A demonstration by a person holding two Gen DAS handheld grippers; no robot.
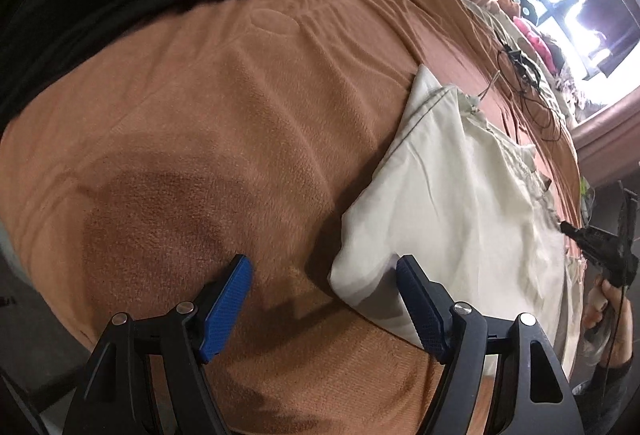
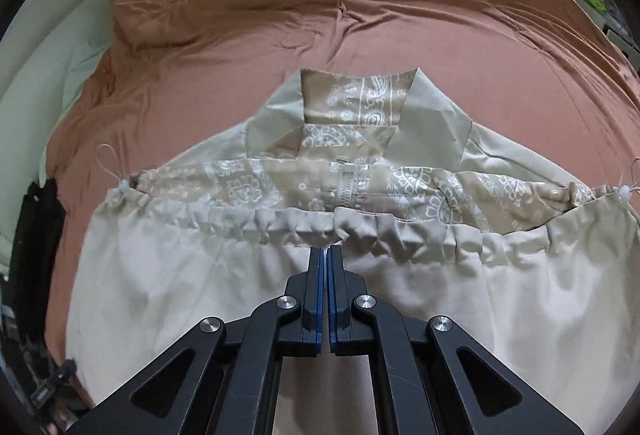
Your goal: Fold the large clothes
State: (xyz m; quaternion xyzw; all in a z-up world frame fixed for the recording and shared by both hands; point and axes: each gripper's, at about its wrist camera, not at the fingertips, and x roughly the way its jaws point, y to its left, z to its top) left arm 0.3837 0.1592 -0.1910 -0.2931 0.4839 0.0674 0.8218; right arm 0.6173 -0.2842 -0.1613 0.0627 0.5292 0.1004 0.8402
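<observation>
Two grippers [image 1: 324, 267] [image 2: 325, 249], one jacket [image 2: 280, 275]

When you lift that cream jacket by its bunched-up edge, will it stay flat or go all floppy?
Probably floppy: the cream jacket lies in soft wrinkles and its gathered hem puckers. It likely sags either side of the right tongs, which pinch only the middle. It looks thin, so fairly light.

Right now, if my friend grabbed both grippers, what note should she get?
Left gripper: open, hovering over the jacket's near corner on the brown blanket.
Right gripper: shut at the gathered hem; I cannot tell whether it pinches cloth.
Done: jacket lies spread flat, patterned lining showing at the collar.
Left: grab the corner, then make the folds.
</observation>
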